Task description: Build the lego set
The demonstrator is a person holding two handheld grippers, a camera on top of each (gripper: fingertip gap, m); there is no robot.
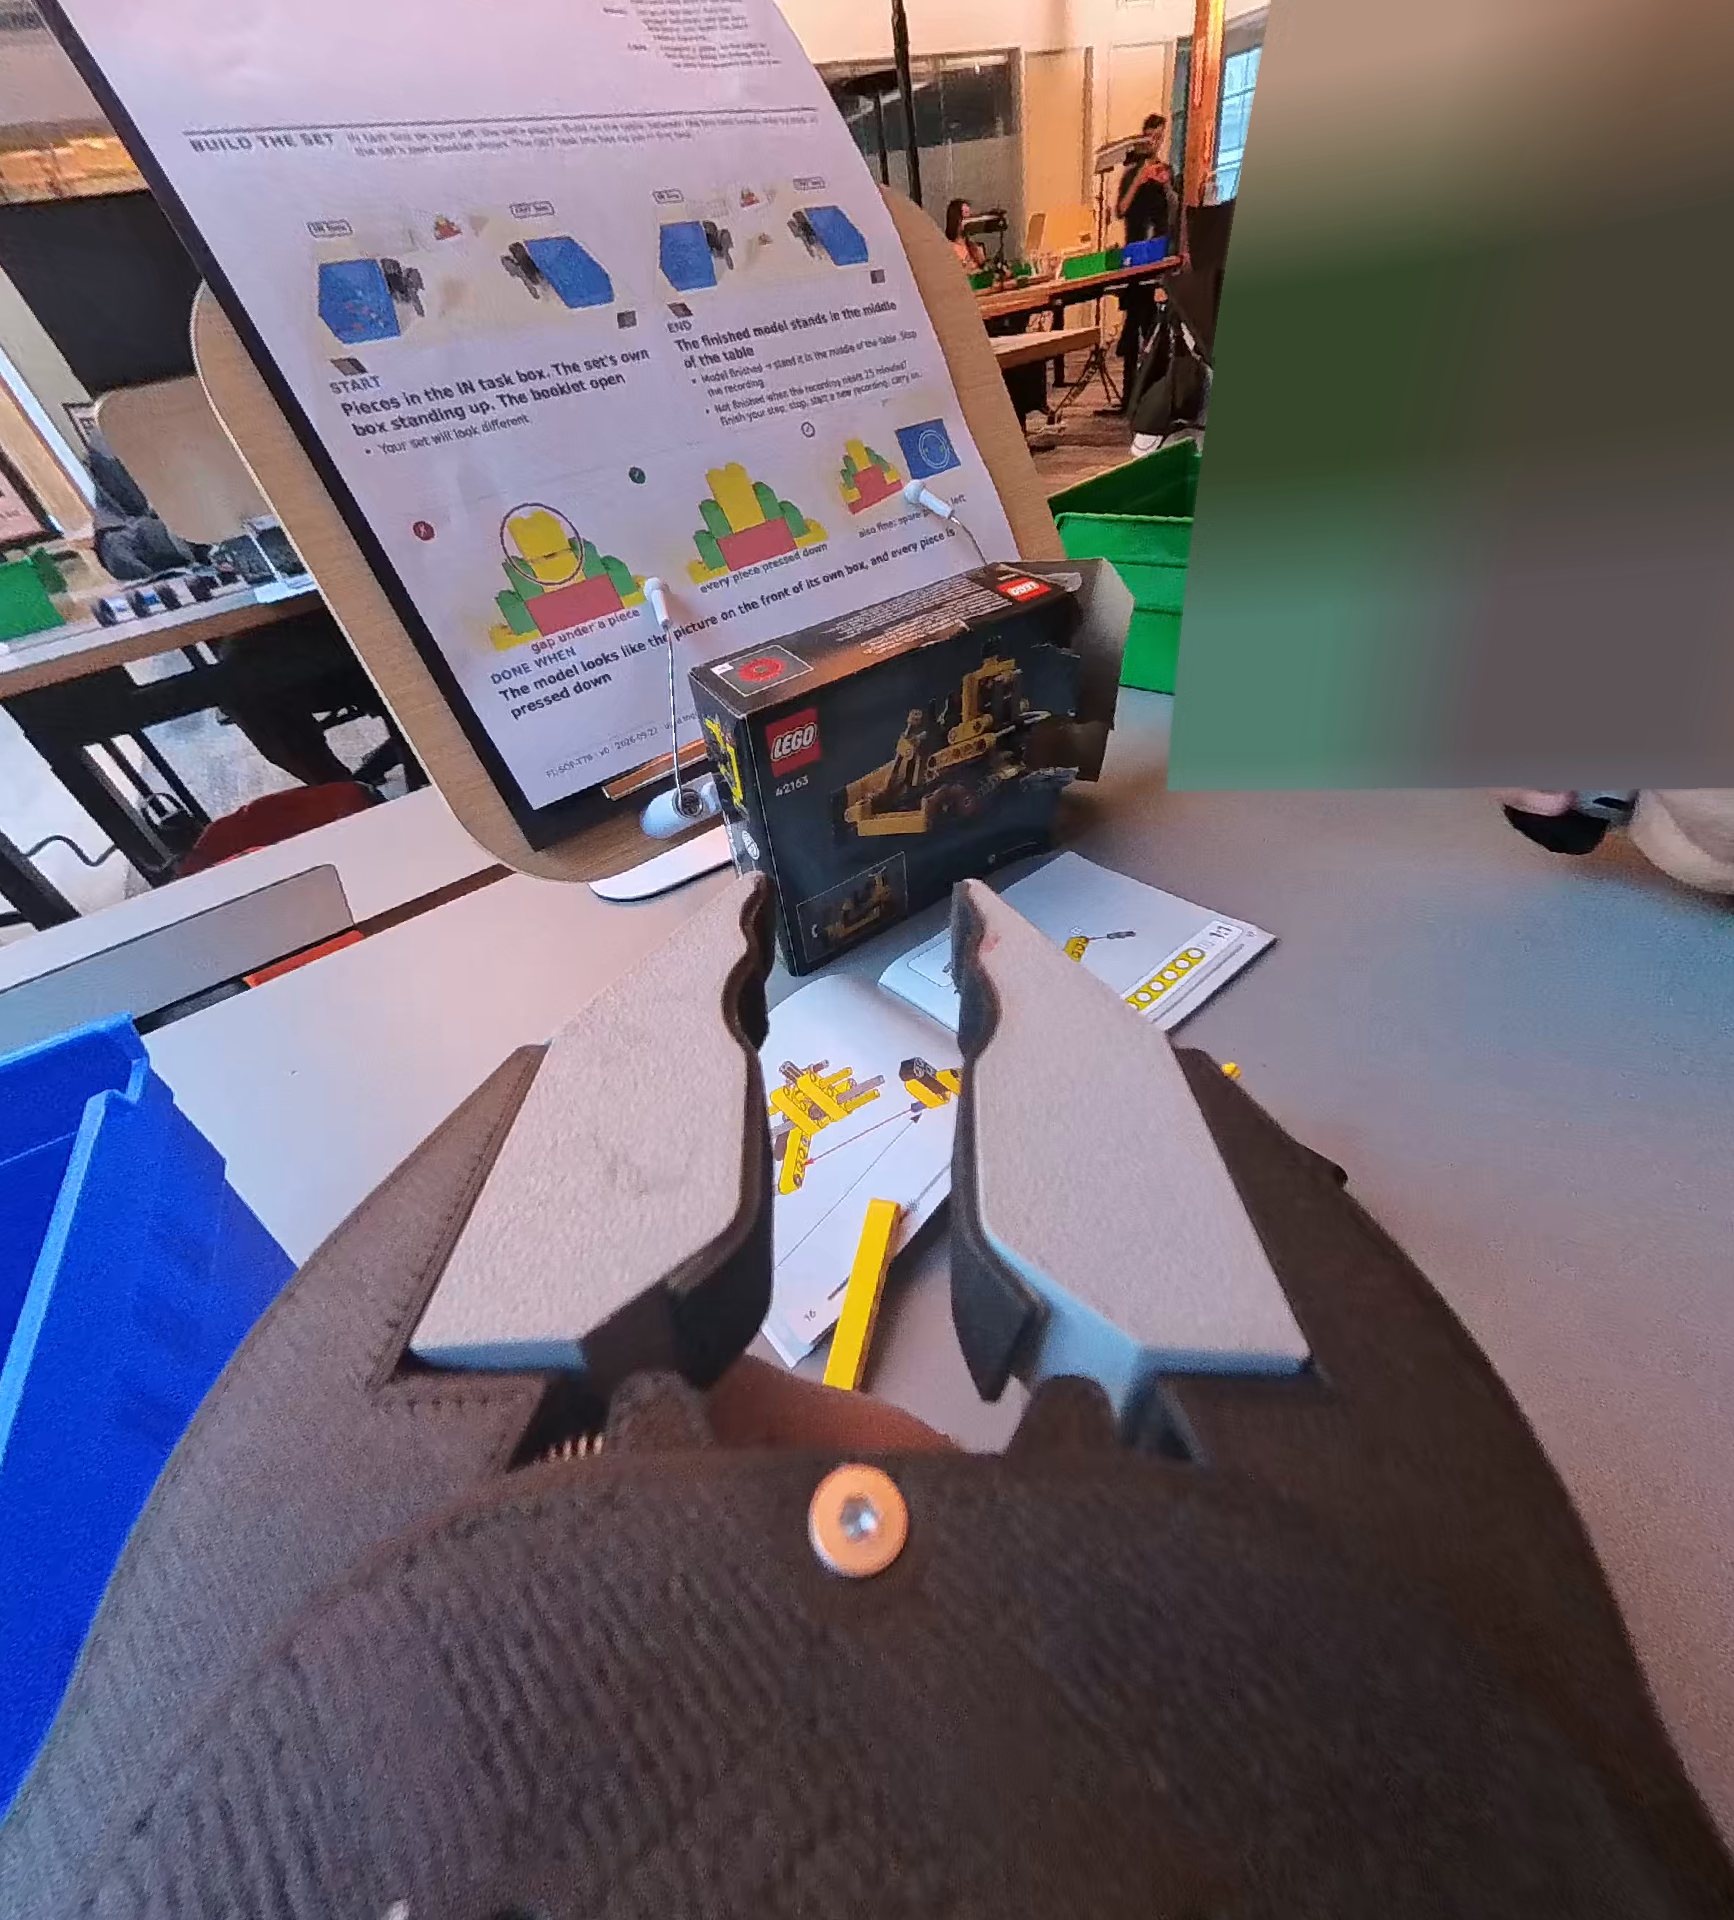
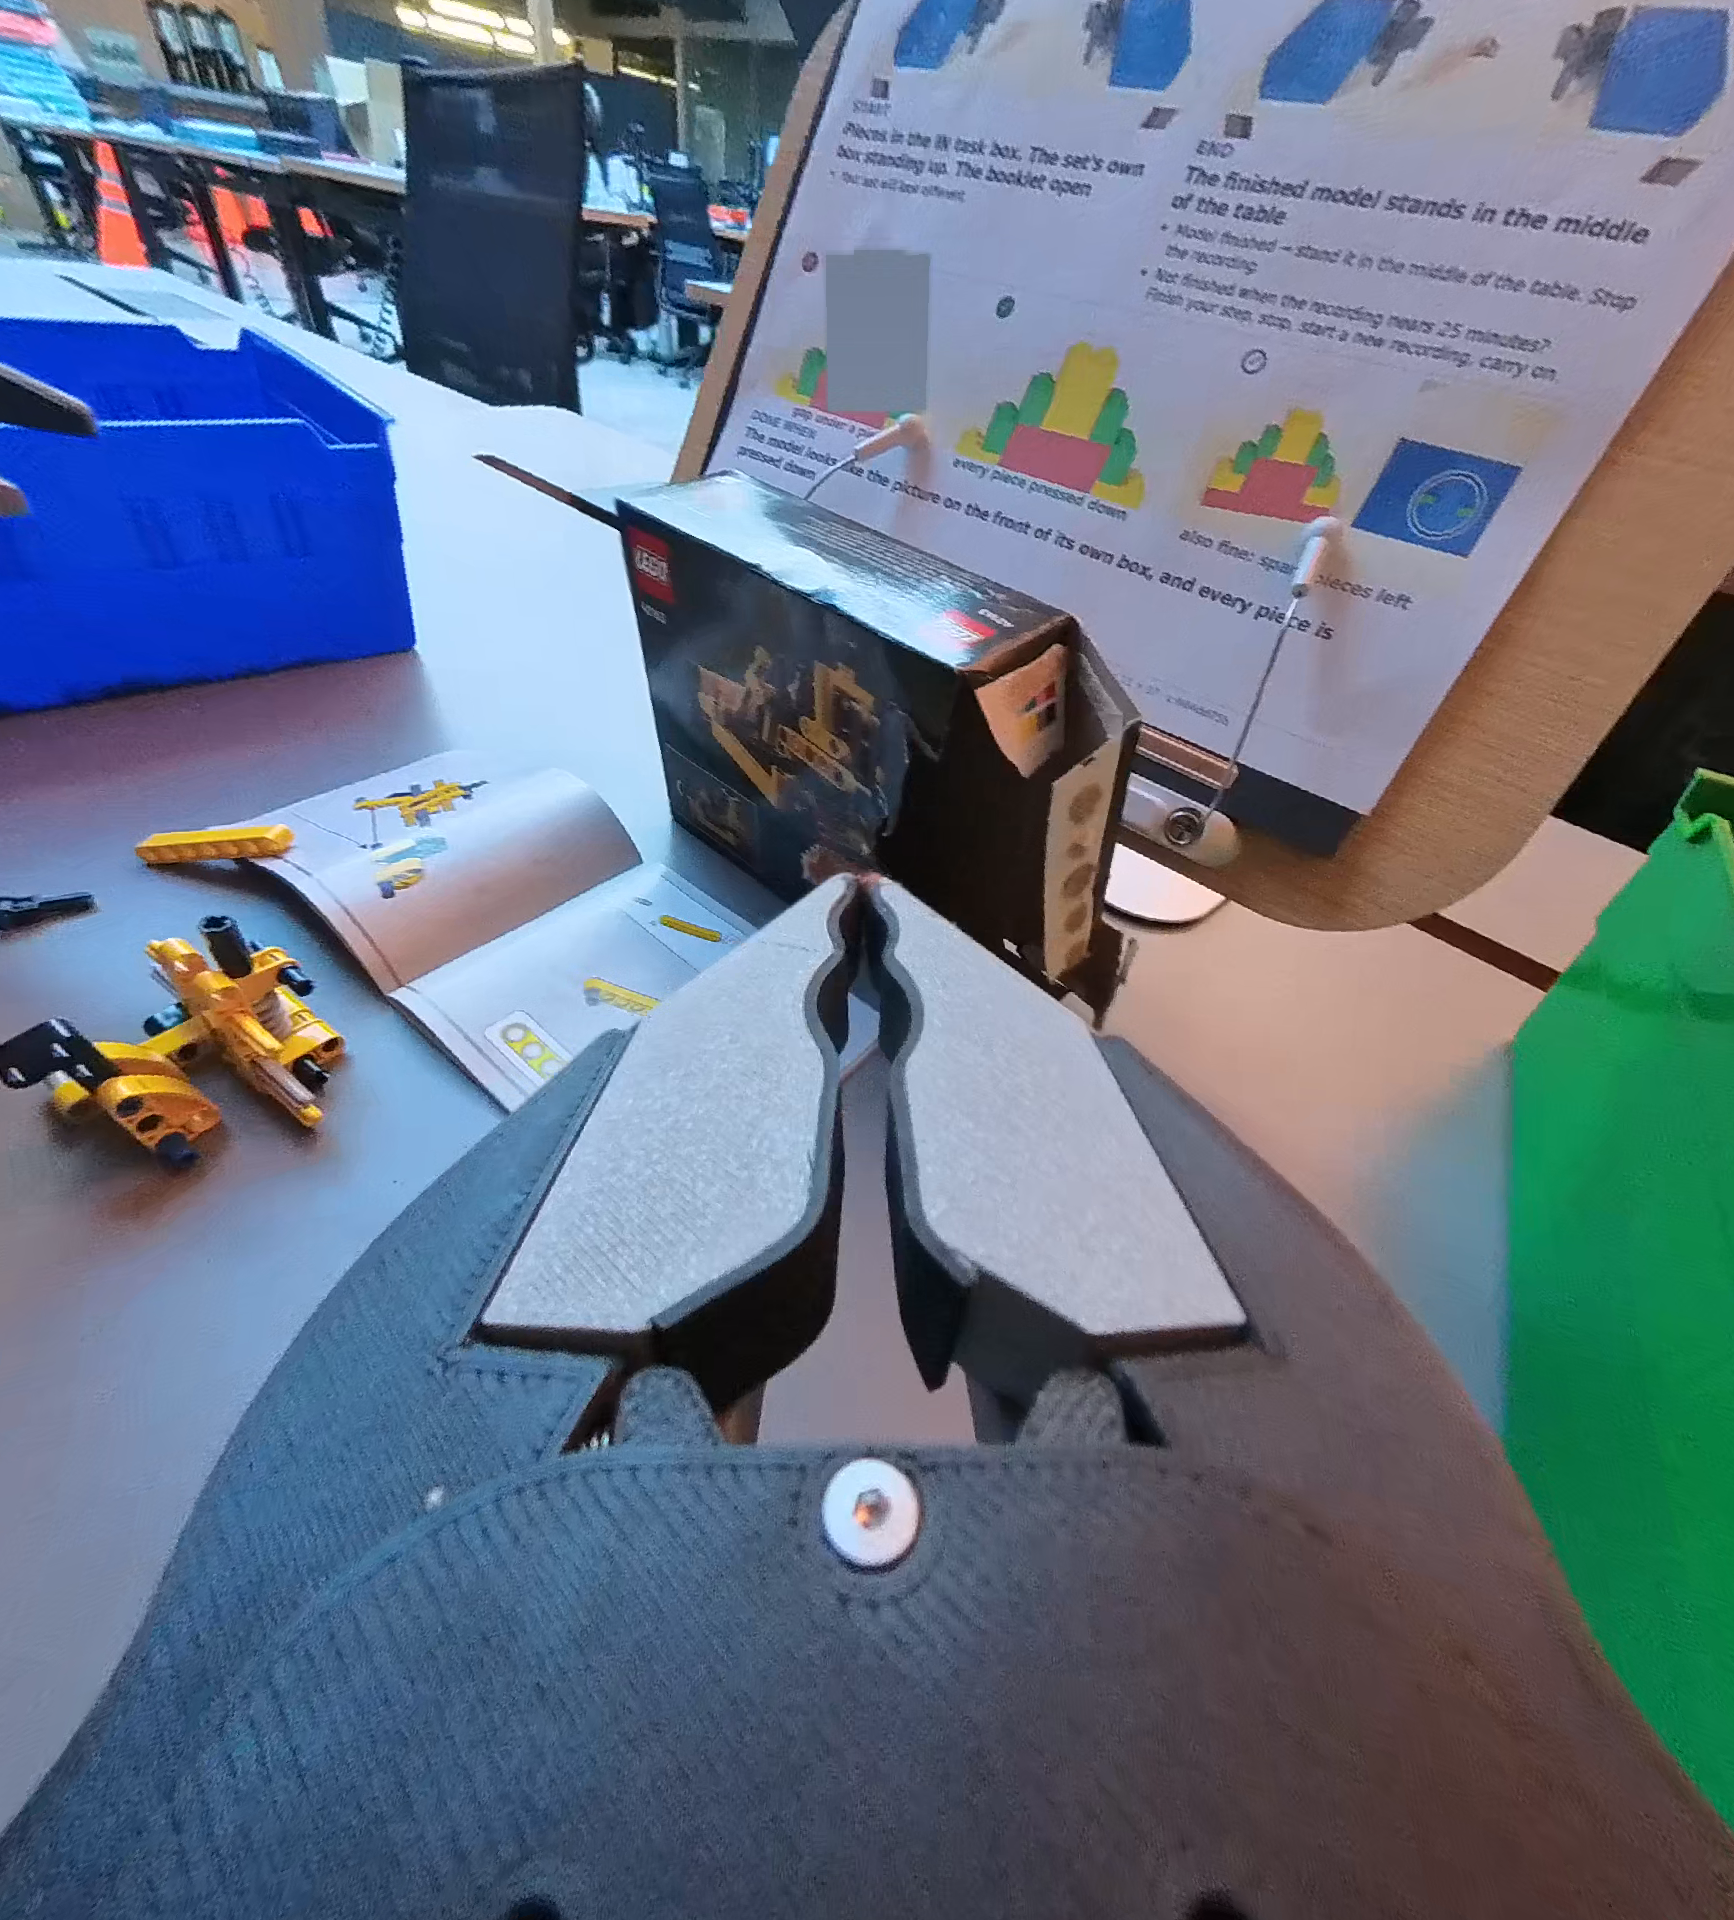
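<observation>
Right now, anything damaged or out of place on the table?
The lego set box is damaged: its front panel is torn near the lower right corner, and the end flap hangs open with ragged cardboard. The yellow beam lies loose, half on the open booklet. Nothing has spilled.

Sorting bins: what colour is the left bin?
Blue; right wrist view shows it best.

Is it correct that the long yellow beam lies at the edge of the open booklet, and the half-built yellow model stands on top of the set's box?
Not quite. The long yellow beam does lie at the edge of the open booklet, but the half-built yellow model lies on the table, left of the booklet. Nothing stands on the set's box. The right wrist view shows this.
</observation>
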